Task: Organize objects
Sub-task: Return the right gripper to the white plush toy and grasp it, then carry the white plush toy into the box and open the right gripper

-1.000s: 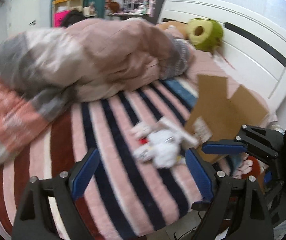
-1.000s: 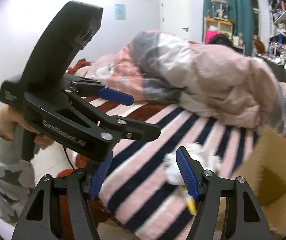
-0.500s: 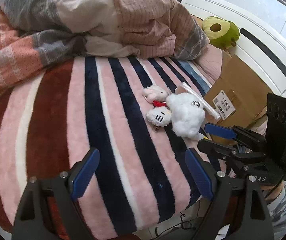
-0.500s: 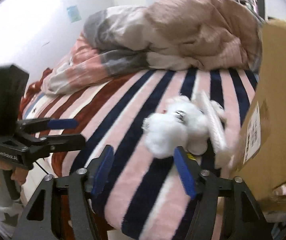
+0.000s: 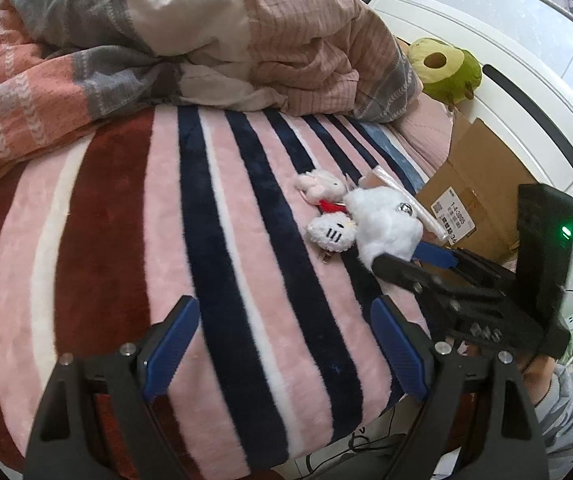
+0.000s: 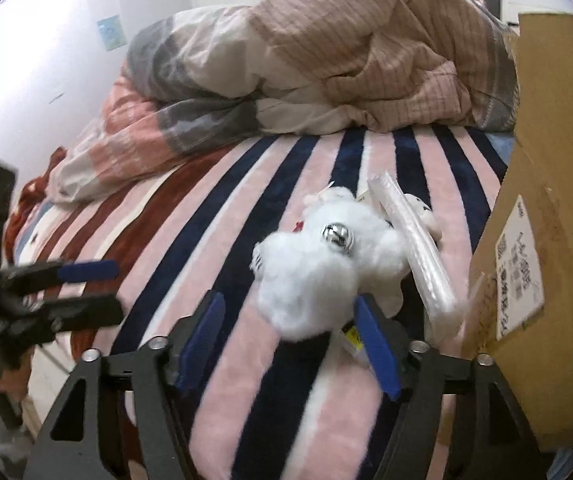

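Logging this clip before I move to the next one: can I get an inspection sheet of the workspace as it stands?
Surface: striped fleece blanket on a bed, rumpled duvet heaped at the far side.
Job's things: white plush toy with a silver bell, small cat-face plush, pink plush, clear plastic sleeve, all clustered beside the cardboard box.
Clutter: green avocado plush by the headboard.
Grippers: left gripper open over bare blanket; right gripper open, jaws just opening, white plush just ahead, not pressed.
Cables: dark cords below the bed edge.
Surroundings: white headboard, wall air conditioner.
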